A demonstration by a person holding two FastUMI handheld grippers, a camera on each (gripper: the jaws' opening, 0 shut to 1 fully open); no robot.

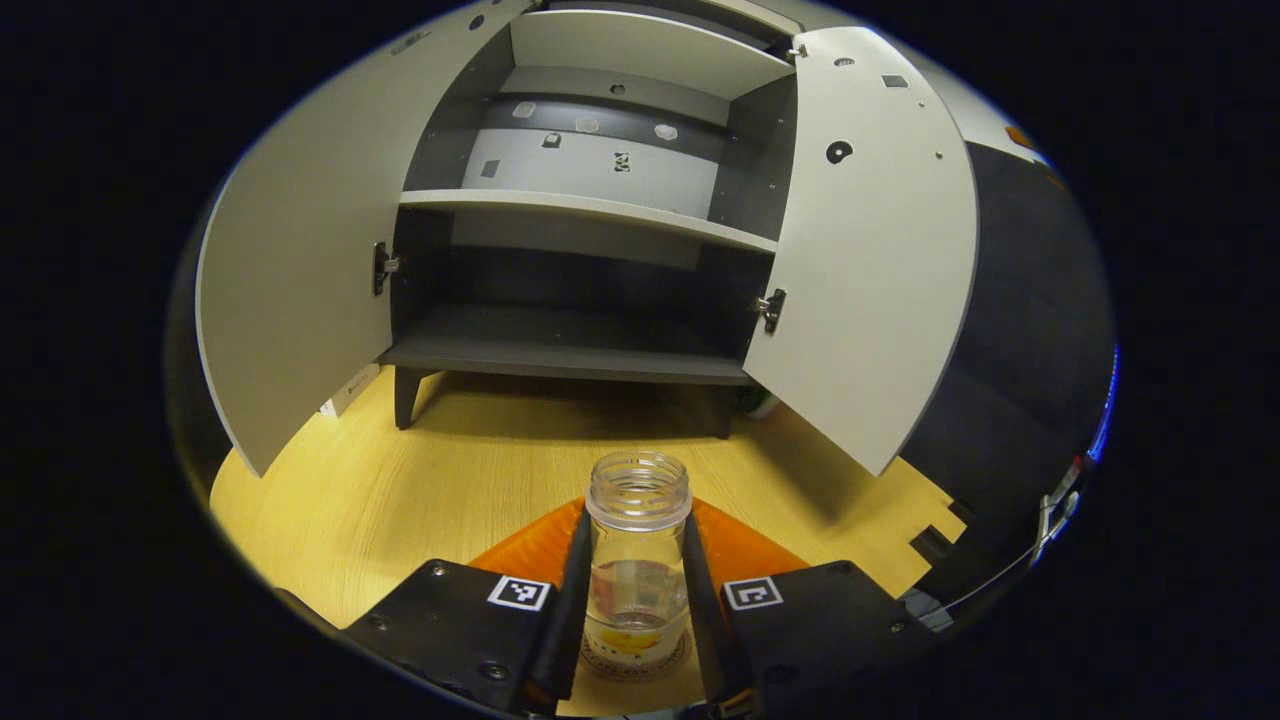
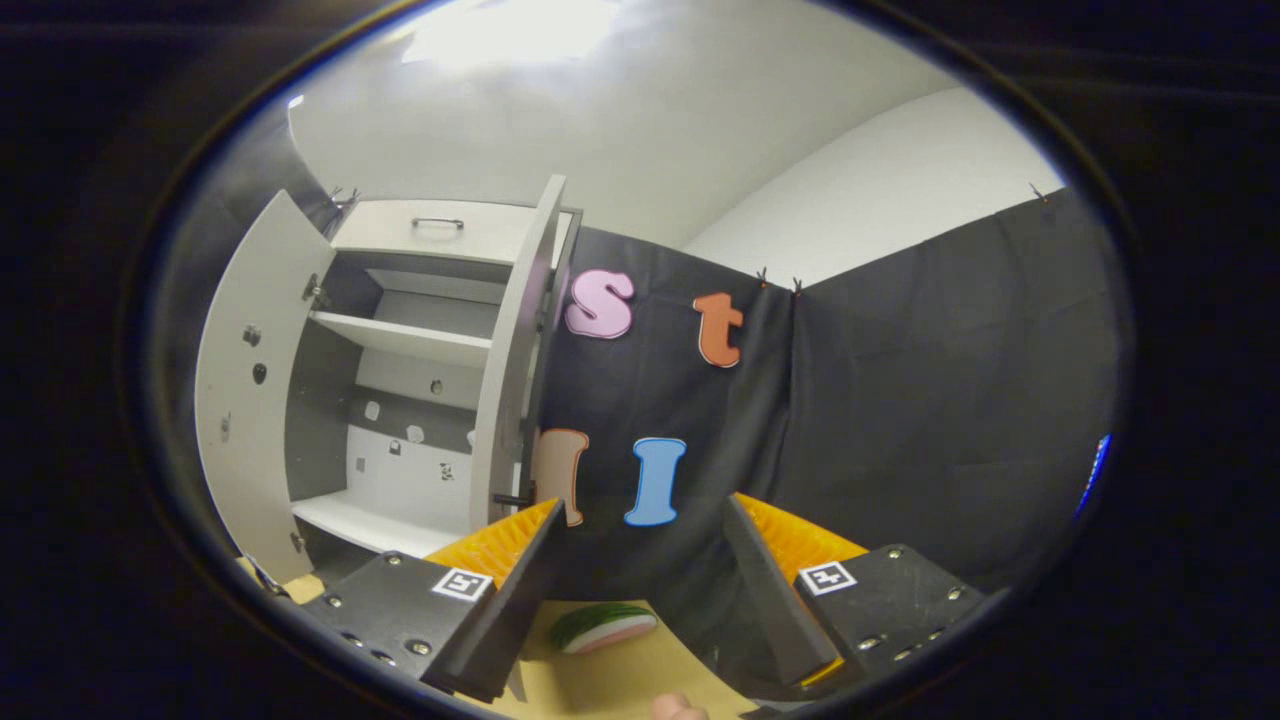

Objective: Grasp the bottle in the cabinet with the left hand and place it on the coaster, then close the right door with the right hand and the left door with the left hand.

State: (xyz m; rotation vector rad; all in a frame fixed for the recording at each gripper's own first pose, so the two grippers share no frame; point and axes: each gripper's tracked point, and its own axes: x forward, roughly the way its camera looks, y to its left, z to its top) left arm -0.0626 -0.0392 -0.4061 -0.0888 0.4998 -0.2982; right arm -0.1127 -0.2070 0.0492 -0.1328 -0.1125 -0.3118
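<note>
In the left gripper view a clear, lidless bottle (image 1: 638, 560) stands upright on a round printed coaster (image 1: 600, 655) on the wooden table. My left gripper (image 1: 636, 525) is shut on it, with both black fingers against its sides. Beyond it stands the grey cabinet (image 1: 570, 345), its shelves bare, with the left door (image 1: 300, 260) and the right door (image 1: 870, 250) both swung wide. In the right gripper view my right gripper (image 2: 645, 510) is open with nothing between its fingers, off to the right of the cabinet (image 2: 400, 380), whose right door (image 2: 515, 370) shows nearly edge-on.
A toy watermelon slice (image 2: 603, 627) lies on the table just beyond the right gripper's fingers. The wooden tabletop (image 1: 450, 470) runs from the bottle to the cabinet's feet. Black cloth walls close the booth on the right.
</note>
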